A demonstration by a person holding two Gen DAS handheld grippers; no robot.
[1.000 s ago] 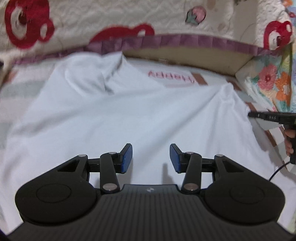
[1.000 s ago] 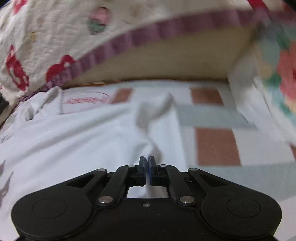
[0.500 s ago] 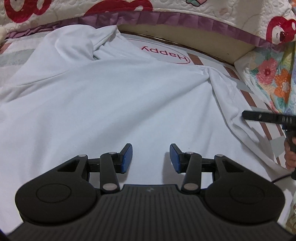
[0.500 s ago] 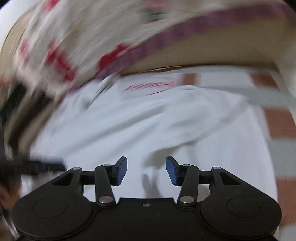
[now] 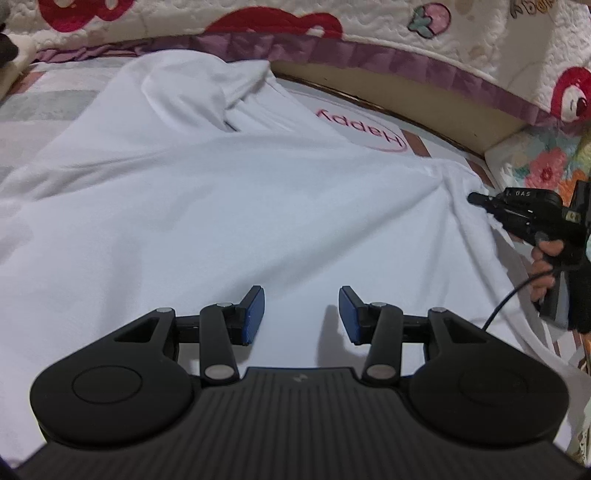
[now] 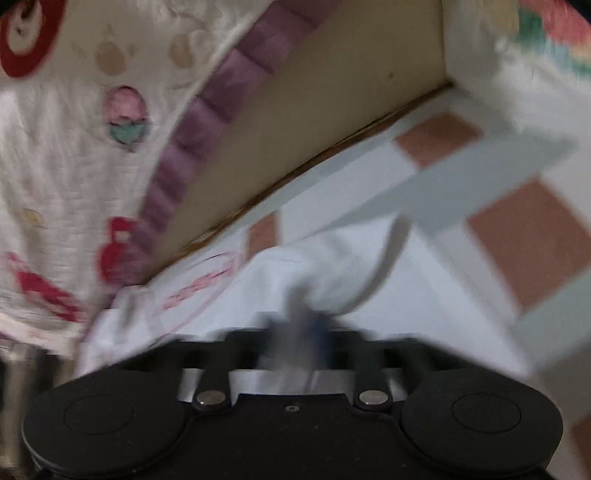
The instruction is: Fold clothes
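Currently | left gripper point(image 5: 301, 310): fingers parted, hovering over white garment point(image 5: 221, 206) | right gripper point(image 6: 301, 325): fingers blurred, apparently pinching garment edge | garment lying on bed point(image 6: 517, 229)

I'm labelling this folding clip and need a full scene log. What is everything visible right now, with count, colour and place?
white garment: one, white, spread over the bed, its right edge bunched at the right gripper
checked bed cover: one, pale grey, white and brown squares, under the garment
"Happy" print: one, red, on the cover past the garment's far edge
quilt: one, cream with red and strawberry motifs and a purple border, along the far side
floral fabric: one, multicoloured, far right
left gripper: black, blue pads, open, low over the garment, holding nothing
right gripper: black, blurred, fingers together on the garment
hand: one, on the right gripper's handle
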